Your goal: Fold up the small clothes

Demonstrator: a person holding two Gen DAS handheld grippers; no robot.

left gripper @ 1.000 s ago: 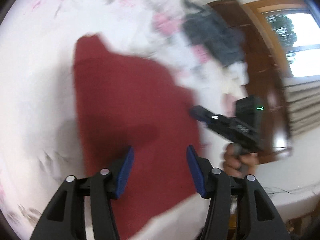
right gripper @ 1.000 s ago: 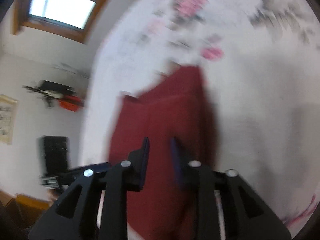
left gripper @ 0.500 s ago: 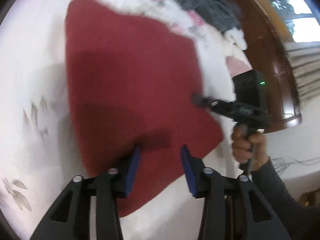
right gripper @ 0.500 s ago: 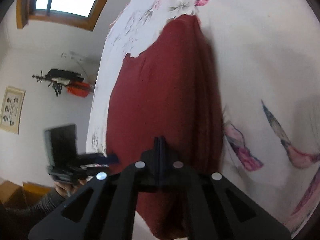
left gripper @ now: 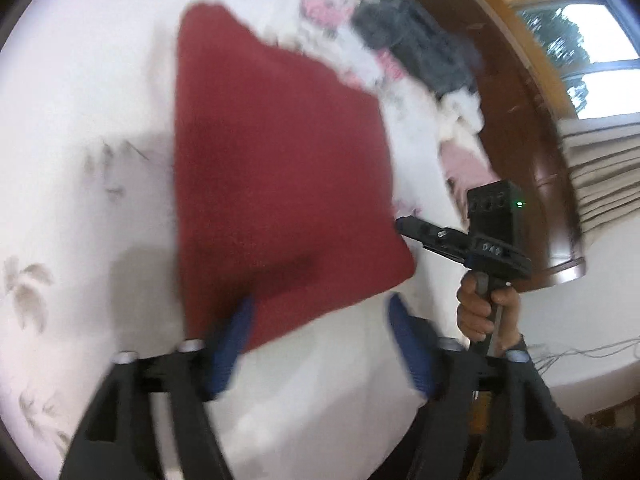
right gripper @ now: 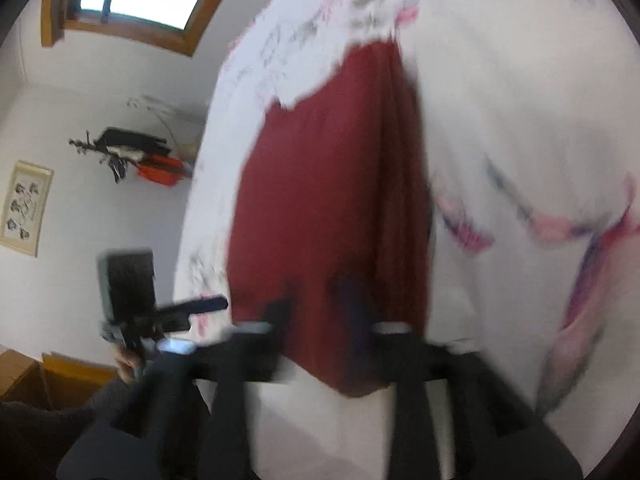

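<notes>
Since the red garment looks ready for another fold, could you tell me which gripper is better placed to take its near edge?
Probably the left gripper: it is open, one finger over the red garment near edge. The right gripper is too blurred to judge.

the cloth (left gripper: 280, 168) is plain dark red. under it the bedsheet (left gripper: 80, 100) is white with pink and grey flowers. beyond the cloth lies a dark grey garment (left gripper: 416, 44).

Heavy motion blur smears the right claw (right gripper: 320, 312), so its jaw gap is unreadable. The red cloth's (right gripper: 332, 208) near edge hides behind it. Dark clothes (left gripper: 412, 48) blur beyond telling.
</notes>
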